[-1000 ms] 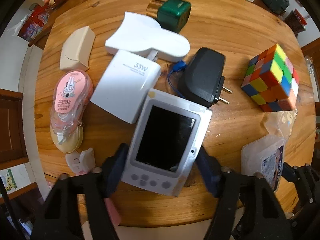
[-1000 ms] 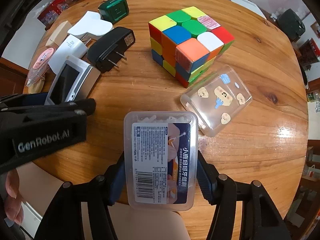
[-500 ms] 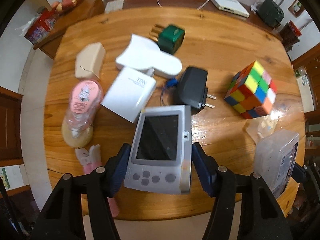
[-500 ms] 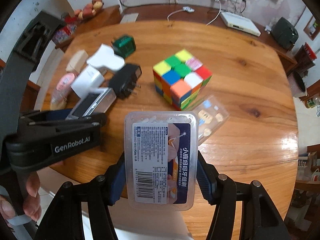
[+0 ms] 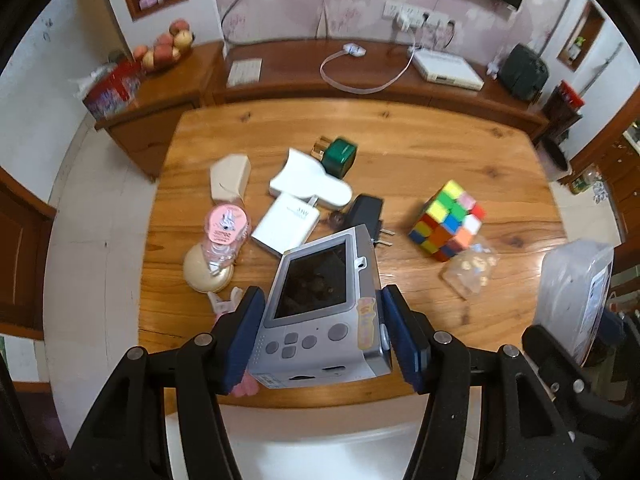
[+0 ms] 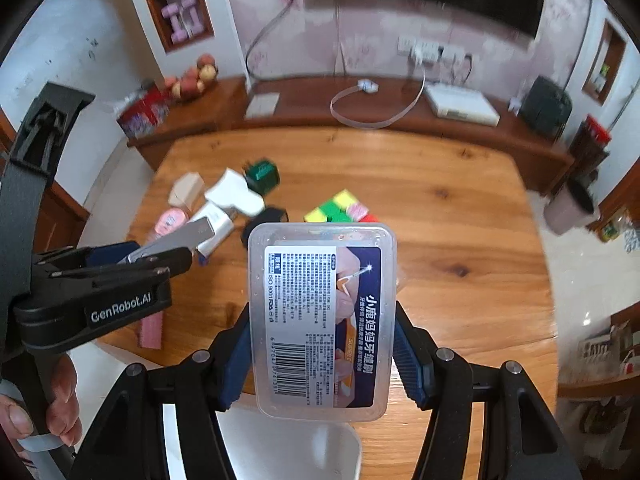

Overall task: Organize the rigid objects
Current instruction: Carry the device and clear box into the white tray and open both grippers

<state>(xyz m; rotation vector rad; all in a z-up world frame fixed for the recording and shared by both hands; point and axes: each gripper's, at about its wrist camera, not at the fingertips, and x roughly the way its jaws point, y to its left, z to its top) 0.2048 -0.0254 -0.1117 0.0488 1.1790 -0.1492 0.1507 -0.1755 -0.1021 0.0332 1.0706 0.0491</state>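
Observation:
My left gripper (image 5: pixel 324 320) is shut on a grey handheld device with a dark screen (image 5: pixel 320 300) and holds it well above the round wooden table (image 5: pixel 400 152). My right gripper (image 6: pixel 322 340) is shut on a clear plastic box with a printed label (image 6: pixel 322 320), also lifted high above the table. That box shows at the right edge of the left wrist view (image 5: pixel 572 292). The left gripper and device appear at the left of the right wrist view (image 6: pixel 168 248).
On the table lie a colour cube (image 5: pixel 448 220), a clear lid with cartoon prints (image 5: pixel 470 272), a black plug adapter (image 5: pixel 366 212), white chargers (image 5: pixel 286 230), a green cube plug (image 5: pixel 339 156), a beige case (image 5: pixel 230 176) and a pink tape dispenser (image 5: pixel 226 228). A sideboard (image 5: pixel 360 80) stands behind.
Both grippers have risen and pulled back from the table, each still holding its object. The table and its objects now look smaller and farther away.

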